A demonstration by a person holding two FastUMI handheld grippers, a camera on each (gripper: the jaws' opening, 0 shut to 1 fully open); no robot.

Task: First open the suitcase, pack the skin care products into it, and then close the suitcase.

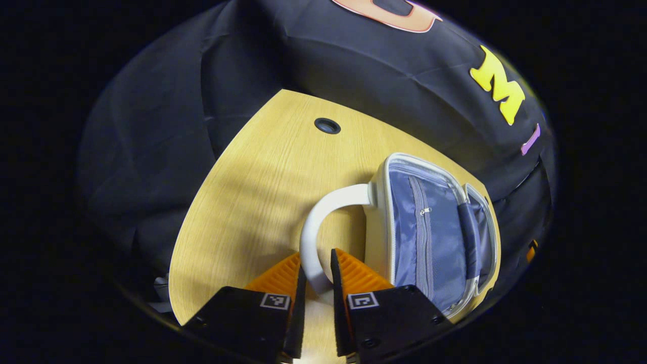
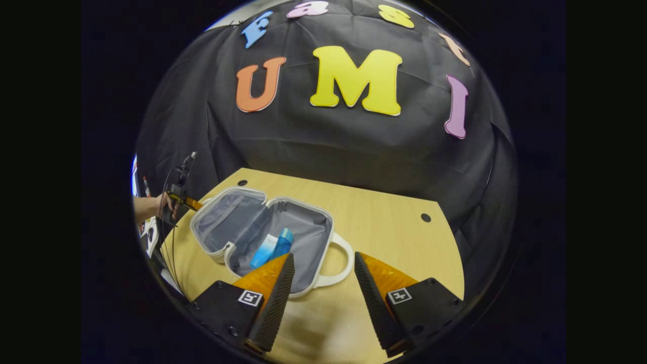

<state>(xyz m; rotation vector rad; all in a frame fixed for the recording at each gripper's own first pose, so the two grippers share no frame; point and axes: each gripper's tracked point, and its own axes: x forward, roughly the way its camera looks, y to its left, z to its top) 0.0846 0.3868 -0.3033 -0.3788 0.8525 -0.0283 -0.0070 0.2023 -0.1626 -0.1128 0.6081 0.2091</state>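
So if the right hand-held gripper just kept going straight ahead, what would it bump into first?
Probably the white handle of the open suitcase, which lies just ahead between the open fingers of the right hand-held gripper; depth is hard to judge.

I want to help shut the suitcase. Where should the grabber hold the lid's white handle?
Grip the lid handle at the middle of its arch, coming from the outer side, away from the lining. It's a thin loop standing clear of the shell, so a finger fits each side, as the left gripper shows.
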